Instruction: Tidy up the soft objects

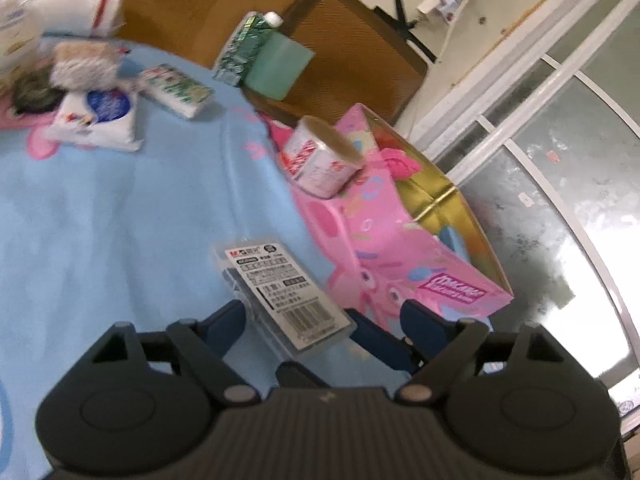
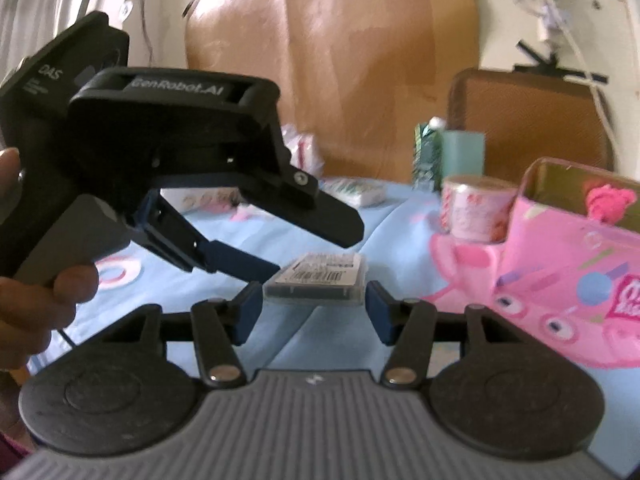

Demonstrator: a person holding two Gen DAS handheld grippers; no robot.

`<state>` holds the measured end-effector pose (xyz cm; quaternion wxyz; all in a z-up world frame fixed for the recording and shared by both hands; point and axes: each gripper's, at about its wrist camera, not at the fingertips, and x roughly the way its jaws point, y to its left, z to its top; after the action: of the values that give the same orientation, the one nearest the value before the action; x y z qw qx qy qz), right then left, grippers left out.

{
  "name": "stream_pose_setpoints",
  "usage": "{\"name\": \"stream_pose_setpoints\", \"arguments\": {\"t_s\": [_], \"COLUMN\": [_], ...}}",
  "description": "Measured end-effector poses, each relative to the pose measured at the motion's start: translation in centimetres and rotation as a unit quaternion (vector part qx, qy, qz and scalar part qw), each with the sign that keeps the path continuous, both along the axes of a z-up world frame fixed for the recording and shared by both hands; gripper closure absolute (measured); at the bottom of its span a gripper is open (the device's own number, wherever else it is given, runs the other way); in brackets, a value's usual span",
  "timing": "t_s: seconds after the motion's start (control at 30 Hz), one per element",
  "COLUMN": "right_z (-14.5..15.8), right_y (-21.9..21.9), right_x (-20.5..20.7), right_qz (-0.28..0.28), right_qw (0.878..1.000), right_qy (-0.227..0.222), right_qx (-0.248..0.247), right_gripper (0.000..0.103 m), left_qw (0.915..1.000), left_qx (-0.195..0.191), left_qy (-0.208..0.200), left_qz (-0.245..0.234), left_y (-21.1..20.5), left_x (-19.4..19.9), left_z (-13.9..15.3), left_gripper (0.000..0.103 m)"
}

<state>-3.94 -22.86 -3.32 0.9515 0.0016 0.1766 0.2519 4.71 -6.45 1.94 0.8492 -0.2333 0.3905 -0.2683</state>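
So, quick notes.
Left claw: left gripper sat low centre in its own view, jaws apart, the clear plastic case lying between the fingers; contact not clear, nothing clamped.
Right claw: right gripper low centre in its view, jaws apart too, same case just ahead of the tips on the blue sheet.
Other gripper seen: left gripper filled the left half of the right view, held by a hand.
Box: pink box stood open at right of centre, a pink fluffy thing inside.
Roll: tissue roll leaned against the box's upper left side, touching it, not inside.
Left to sort: tissue packs and a pale knitted bundle lay upper left, well apart from the box.
Progress: looked early; one soft item boxed at most, the rest on the sheet.
Blur: upper left items smeared, labels unreadable.
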Motion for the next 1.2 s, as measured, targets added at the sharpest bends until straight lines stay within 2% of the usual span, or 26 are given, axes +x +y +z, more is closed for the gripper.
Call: {"name": "stream_pose_setpoints", "arguments": {"t_s": [0.2,0.33,0.47,0.63,0.73,0.8,0.93,1.07,1.2], "right_z": [1.8,3.8,4.4,4.2,3.5,2.6,1.9,1.6,1.8], "right_y": [-2.2,-4.1,-6.8,-10.4,-11.8,-12.6,-14.7,-14.5,-13.4], "right_x": [-1.0,-1.7,-1.2,-0.1,2.4,4.0,3.7,3.6,3.3], "right_qz": [-0.053,-0.097,-0.144,-0.196,-0.213,-0.261,-0.274,-0.273,-0.262], "right_qw": [0.996,0.986,0.976,0.966,0.965,0.955,0.955,0.956,0.959], "right_qy": [-0.065,-0.134,-0.163,-0.169,-0.153,-0.134,-0.113,-0.108,-0.109], "right_qx": [0.008,-0.006,-0.013,-0.012,-0.022,-0.042,0.011,0.012,0.01], "right_gripper": [0.044,0.044,0.044,0.044,0.043,0.043,0.042,0.042,0.042], "left_qw": [0.9981,0.9932,0.9865,0.9824,0.979,0.9788,0.9811,0.982,0.9806], "left_qx": [0.007,0.004,0.019,0.02,0.054,0.084,0.085,0.087,0.087], "left_qy": [-0.046,-0.082,-0.115,-0.123,-0.148,-0.146,-0.13,-0.124,-0.137], "left_qz": [-0.039,-0.082,-0.115,-0.14,-0.13,-0.115,-0.115,-0.114,-0.111], "left_y": [-3.6,-7.1,-11.3,-16.1,-18.8,-19.8,-19.6,-18.6,-17.1], "left_x": [0.9,1.8,3.0,5.3,6.7,7.5,7.9,7.4,6.0], "left_z": [3.1,5.5,6.6,6.6,6.0,5.3,4.3,3.6,3.8], "left_gripper": [0.016,0.016,0.016,0.016,0.011,0.011,0.008,0.008,0.008]}}
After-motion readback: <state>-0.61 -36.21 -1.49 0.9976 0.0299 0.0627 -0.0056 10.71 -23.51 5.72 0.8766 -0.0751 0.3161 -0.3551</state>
